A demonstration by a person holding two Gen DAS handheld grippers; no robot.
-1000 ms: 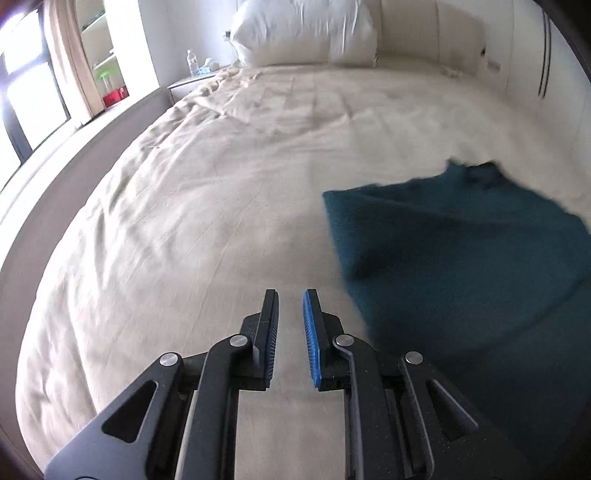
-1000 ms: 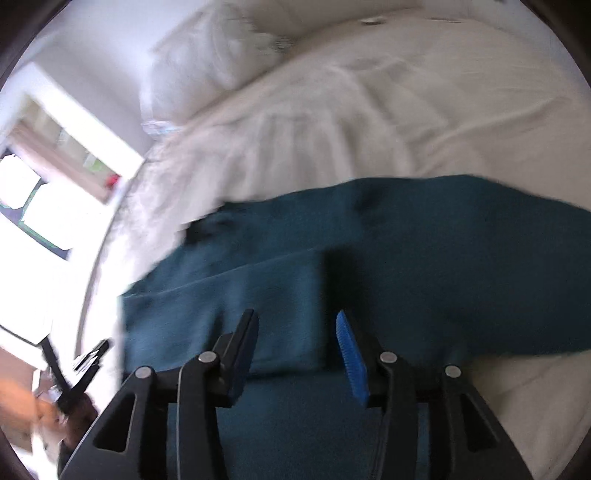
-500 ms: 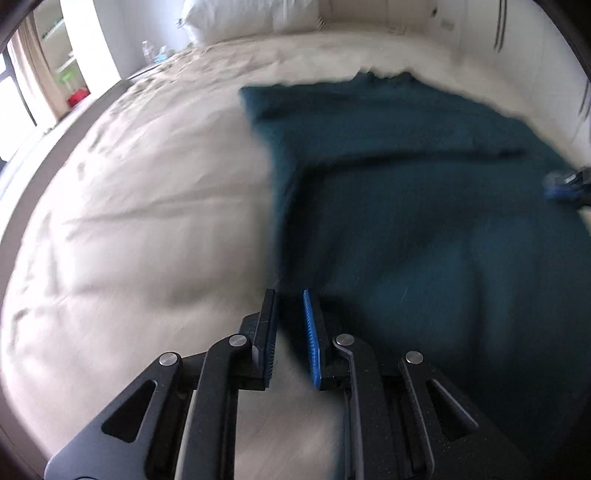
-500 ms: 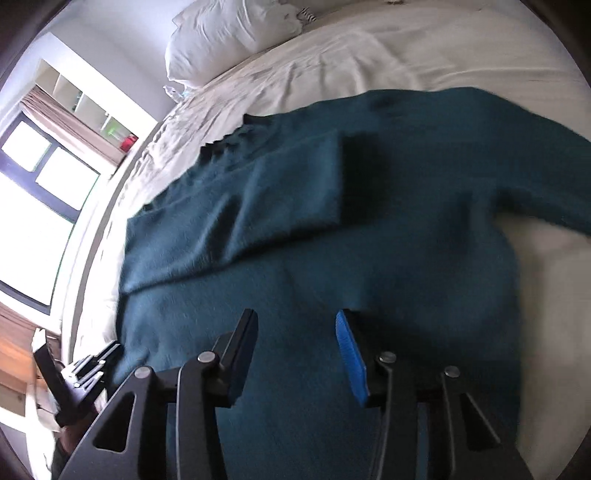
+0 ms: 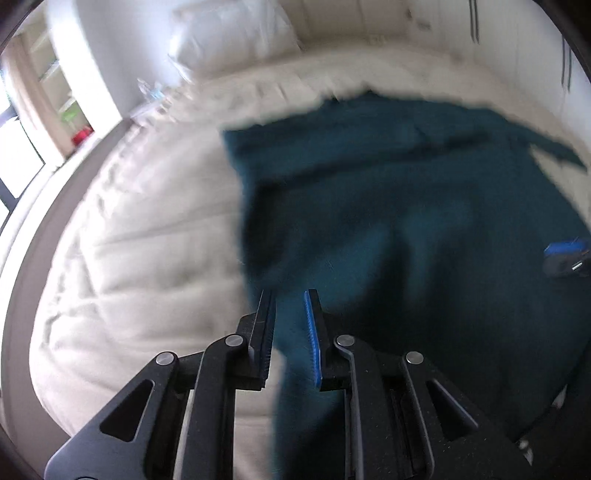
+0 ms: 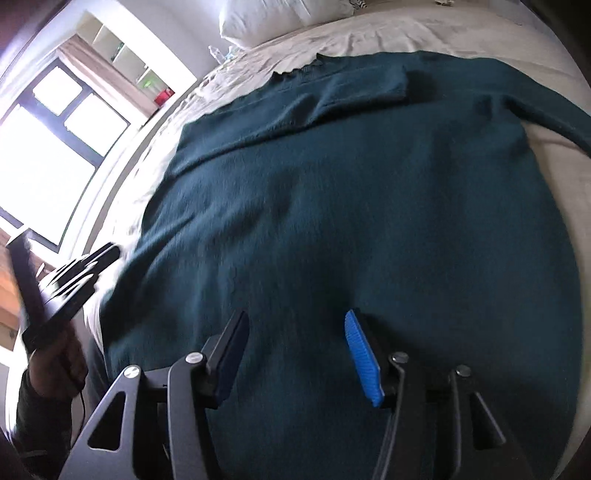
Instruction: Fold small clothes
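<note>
Teal sweater (image 6: 351, 206) flat on bed (image 6: 424, 33)

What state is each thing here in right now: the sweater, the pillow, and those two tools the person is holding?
Teal sweater: spread flat on the bed, one sleeve folded across its body, the other trailing off to the side.
Pillow: propped at the head of the bed.
Left tool: narrow gap, nothing held, over the sweater's edge.
Right tool: open, just widened, nothing held, above the sweater.
Bed: wrinkled cream cover.
</note>
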